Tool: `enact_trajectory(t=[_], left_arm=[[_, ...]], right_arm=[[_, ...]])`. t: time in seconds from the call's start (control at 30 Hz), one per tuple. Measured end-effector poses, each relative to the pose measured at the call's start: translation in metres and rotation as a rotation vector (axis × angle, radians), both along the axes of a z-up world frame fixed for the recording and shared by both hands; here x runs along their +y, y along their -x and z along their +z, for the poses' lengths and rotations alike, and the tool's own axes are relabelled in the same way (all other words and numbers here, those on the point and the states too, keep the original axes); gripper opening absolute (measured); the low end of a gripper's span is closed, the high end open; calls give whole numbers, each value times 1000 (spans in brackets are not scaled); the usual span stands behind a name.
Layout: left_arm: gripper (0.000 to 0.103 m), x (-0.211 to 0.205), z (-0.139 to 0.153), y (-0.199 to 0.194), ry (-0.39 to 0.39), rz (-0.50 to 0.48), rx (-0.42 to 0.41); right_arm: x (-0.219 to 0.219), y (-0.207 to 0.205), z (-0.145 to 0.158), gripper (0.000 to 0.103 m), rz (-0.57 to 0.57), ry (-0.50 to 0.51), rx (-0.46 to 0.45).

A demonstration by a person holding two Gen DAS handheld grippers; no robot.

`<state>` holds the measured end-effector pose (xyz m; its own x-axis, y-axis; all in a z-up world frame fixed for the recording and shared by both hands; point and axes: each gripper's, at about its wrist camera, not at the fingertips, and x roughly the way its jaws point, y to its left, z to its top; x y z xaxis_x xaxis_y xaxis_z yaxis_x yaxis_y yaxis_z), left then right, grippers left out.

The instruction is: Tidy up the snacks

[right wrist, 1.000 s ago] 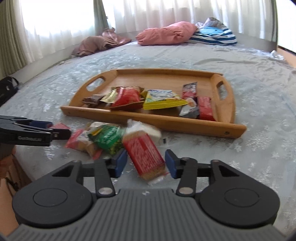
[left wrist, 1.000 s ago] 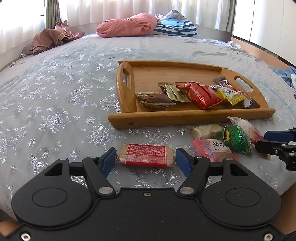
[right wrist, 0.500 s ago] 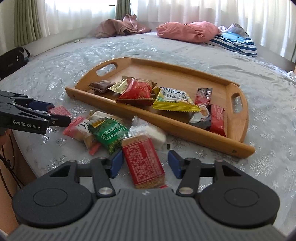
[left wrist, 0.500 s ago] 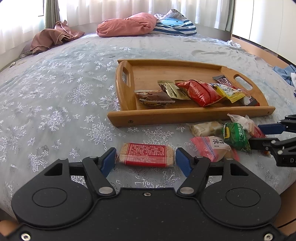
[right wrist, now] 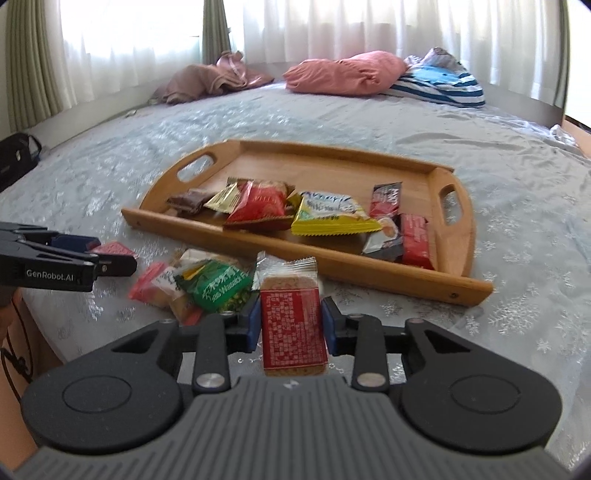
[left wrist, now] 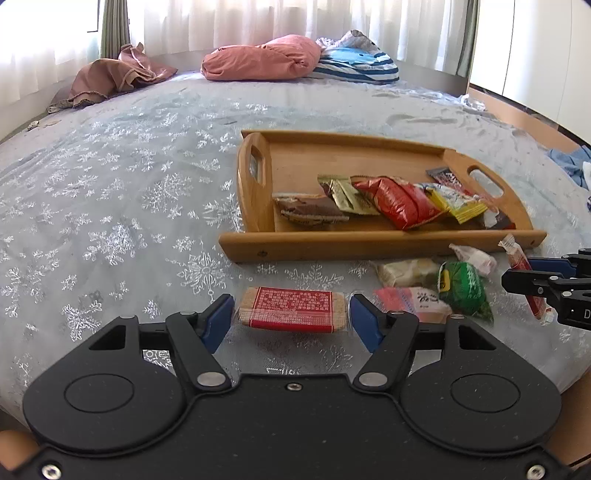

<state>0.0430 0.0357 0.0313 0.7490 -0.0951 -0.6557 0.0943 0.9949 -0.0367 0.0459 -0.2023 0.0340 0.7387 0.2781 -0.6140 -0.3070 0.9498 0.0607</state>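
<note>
Right gripper (right wrist: 290, 323): jaws closing, blue pads pressed against both sides of a red cracker pack (right wrist: 291, 325) lifted just in front of the wooden tray (right wrist: 306, 254); left gripper (left wrist: 291, 321): jaws spread, straddling a second red cracker pack (left wrist: 292, 309) lying flat on the bedspread (left wrist: 110, 206), pads not touching it.

A wide bed (left wrist: 110, 192) fills the room, spread with a pale blue-grey cover printed with silver snowflakes. At its far edge lie a pink pillow (left wrist: 262, 59), a blue-and-white striped cushion (left wrist: 358, 68) and, toward the far left corner, a crumpled dusty-pink cloth (left wrist: 114, 75). Behind them, sheer white curtains (right wrist: 332, 29) glow with daylight, flanked by green drapes (right wrist: 33, 62). A black bag (right wrist: 16, 158) sits beside the bed's left edge.
</note>
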Motion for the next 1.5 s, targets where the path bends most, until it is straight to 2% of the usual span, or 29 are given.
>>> enact_trajectory(t=[0.27,0.4,0.67,0.8,0.9,1.0,1.13,1.33,1.5], left_arm=[[64,7,27,-2,61,46,-48],[64,8,44,-10,66,57,-80],[64,2,72,-39,92,26,-106],[63,-3,82,-58,108,8,-108],[63,-8,87,-77,124,4,-101],[63,-12,86,-99,138,17,-78],[63,-17,77,-133,161,24,-22],[63,-21,49,-175,169,71,74],[63,-26,31,-195,137,91,97]], right_arm=[[-11,-2,17,38,-93,-36,-32],[-18,-12,25,38,-141,-68,-31],[-28,-36,42,38,-198,-91,-36],[-39,-53,51,38,-238,-147,-41],[-46,-67,57,38,-263,-153,-59],[-53,-87,61,38,-290,-158,-60],[-64,-114,60,38,-311,-218,-17],[-67,-148,47,38,-331,-180,22],[-66,-174,35,38,-349,-122,52]])
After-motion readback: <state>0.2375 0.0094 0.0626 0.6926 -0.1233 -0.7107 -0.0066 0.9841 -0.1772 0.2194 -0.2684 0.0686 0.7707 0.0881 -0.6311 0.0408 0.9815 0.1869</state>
